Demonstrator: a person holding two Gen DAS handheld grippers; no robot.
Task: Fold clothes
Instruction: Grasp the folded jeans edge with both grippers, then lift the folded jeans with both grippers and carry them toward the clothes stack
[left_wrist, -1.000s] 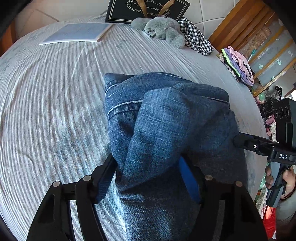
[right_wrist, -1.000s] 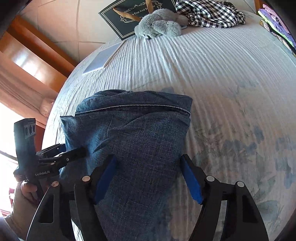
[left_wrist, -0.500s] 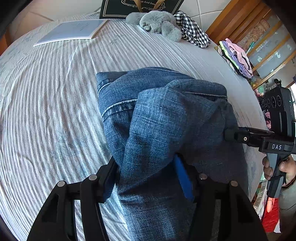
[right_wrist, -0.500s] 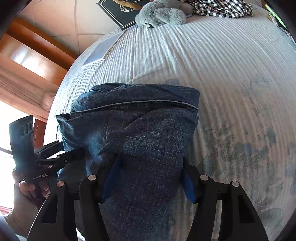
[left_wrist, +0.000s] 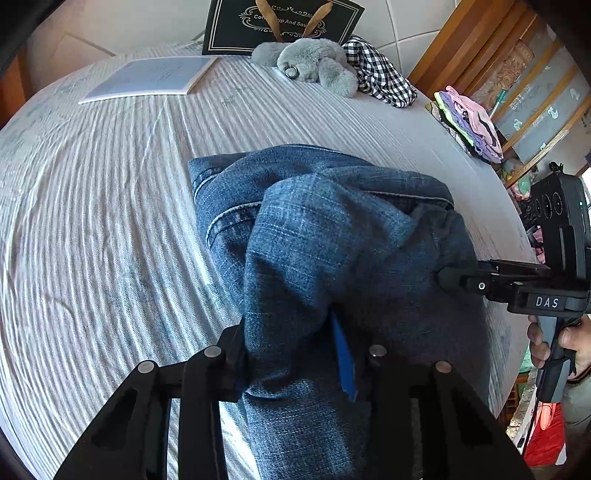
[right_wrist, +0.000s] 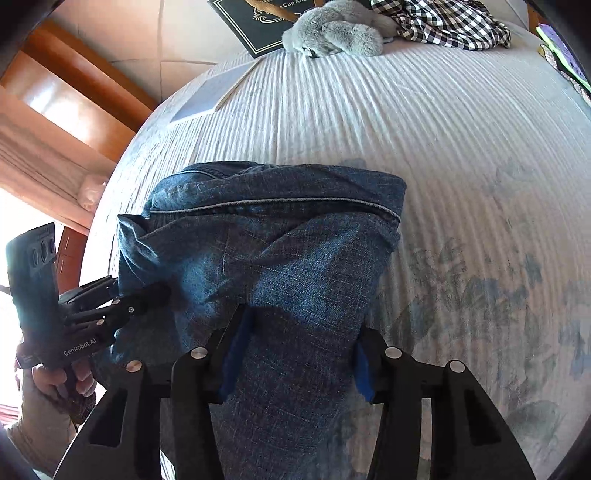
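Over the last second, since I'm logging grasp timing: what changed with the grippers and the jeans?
Both the left gripper and the right gripper narrowed from wide open to shut on the jeans, bunching the denim between their pads. The jeans' far fold stayed on the bed; the plush toy and booklet did not move.

I'm in a bedroom at home: a bed (left_wrist: 110, 229) with a ribbed pale cover fills my view, a grey plush toy (left_wrist: 310, 62) and checked cloth (left_wrist: 380, 77) lie near its head, and folded clothes (left_wrist: 469, 125) sit stacked beside wooden furniture (right_wrist: 62, 110).
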